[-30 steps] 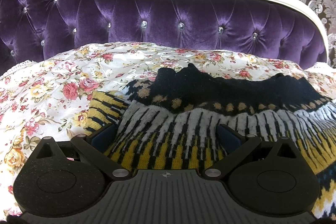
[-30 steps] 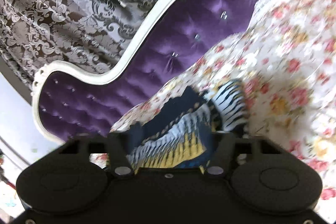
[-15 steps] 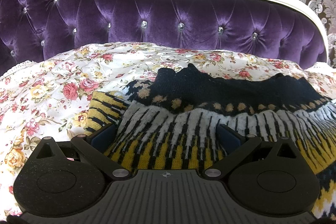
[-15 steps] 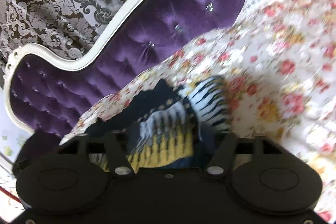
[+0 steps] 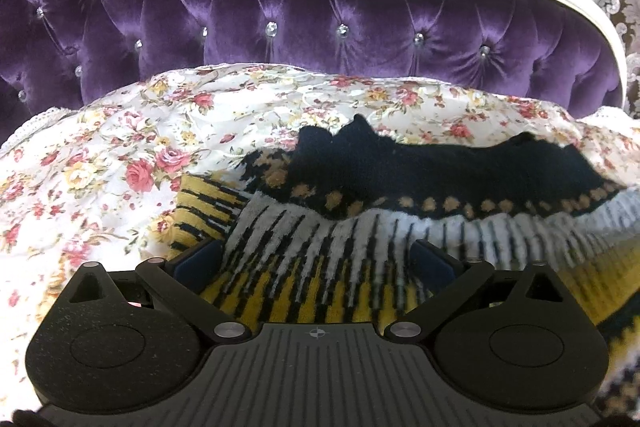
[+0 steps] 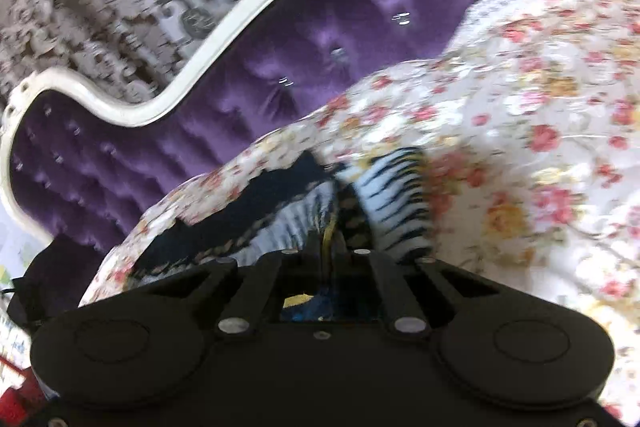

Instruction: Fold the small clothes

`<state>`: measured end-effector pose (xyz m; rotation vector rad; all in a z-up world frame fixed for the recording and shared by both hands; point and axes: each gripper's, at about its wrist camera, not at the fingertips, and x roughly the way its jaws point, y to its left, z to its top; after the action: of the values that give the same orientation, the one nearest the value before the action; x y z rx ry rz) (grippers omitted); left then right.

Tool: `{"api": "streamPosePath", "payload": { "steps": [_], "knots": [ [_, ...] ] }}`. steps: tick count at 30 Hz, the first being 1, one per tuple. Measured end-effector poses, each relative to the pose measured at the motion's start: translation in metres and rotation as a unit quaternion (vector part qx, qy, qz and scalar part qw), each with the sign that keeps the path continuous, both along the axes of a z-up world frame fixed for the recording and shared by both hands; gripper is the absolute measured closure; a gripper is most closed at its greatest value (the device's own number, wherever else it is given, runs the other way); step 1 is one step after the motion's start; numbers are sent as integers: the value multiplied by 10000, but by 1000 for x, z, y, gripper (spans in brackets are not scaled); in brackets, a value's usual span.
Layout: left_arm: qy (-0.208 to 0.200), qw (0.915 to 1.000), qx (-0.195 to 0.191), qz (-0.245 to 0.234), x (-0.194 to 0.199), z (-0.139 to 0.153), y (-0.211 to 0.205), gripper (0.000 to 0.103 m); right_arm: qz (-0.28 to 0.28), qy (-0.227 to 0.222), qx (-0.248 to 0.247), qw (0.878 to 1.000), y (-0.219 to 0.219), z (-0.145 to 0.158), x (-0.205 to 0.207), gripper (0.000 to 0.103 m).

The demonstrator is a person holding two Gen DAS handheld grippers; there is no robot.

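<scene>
The left gripper rests with its two fingers spread wide, the navy, white and yellow patterned knit garment lying between and under them without being pinched. The right gripper has drawn its fingers almost together; half a second ago they stood well apart around the knit, and now they look clamped on a fold of the same garment, though motion blur in the right wrist view makes the exact contact hard to confirm.

The garment lies spread across the white bedspread printed with pink and yellow roses, which covers a bed in front of the tufted purple velvet headboard with a white curved frame. In the left wrist view the far right part of the knit is blurred where it was sharp before, which suggests that side is being pulled.

Judging from this, the right side has just been seized so that it can be carried over toward the left, while the left gripper pins or waits at the opposite edge. The fold itself is not yet made.

No brand, label or readable writing shows on the garment or the bedding.
</scene>
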<state>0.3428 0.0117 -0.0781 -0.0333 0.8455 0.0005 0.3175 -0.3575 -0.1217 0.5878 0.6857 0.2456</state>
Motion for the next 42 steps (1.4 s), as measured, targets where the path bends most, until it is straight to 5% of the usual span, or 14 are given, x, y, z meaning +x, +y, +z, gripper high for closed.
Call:
{"api": "streamPosePath", "payload": {
  "steps": [6,13,15,17,19,20,25,31,35,42],
  "knots": [
    [-35,9995,-111,-287,-6,25,-38,2,33,107,-114,9999,5,-1,1,91],
    [454,9983,-97,-342,5,-5,-79,1,39,-17,127,9999,-5,5,-4,84],
    [329,9988,93,-340,4,-10,-83,0,-55,-150,329,9993,-14,9,-7,84],
    [321,9986,230,-361,3,-12,-86,0,-154,-213,609,9978,-22,11,-10,71],
    [376,9986,180,-330,4,-12,-84,0,-201,-232,867,9958,-30,10,-10,19],
    [405,9986,127,-320,5,-12,-82,0,-233,-221,904,9954,-33,9,-10,12],
    [344,9984,155,-427,6,-16,-82,0,-290,154,933,9951,-50,3,-8,12],
    [272,9986,213,-407,3,-17,-84,0,485,898,1446,9842,-47,-21,-3,11],
    [267,9986,213,-411,5,-17,-84,0,1044,943,1656,9761,-29,-26,0,7],
    [222,9986,215,-436,3,-19,-83,0,905,484,1486,9836,3,-24,14,0]
  ]
}}
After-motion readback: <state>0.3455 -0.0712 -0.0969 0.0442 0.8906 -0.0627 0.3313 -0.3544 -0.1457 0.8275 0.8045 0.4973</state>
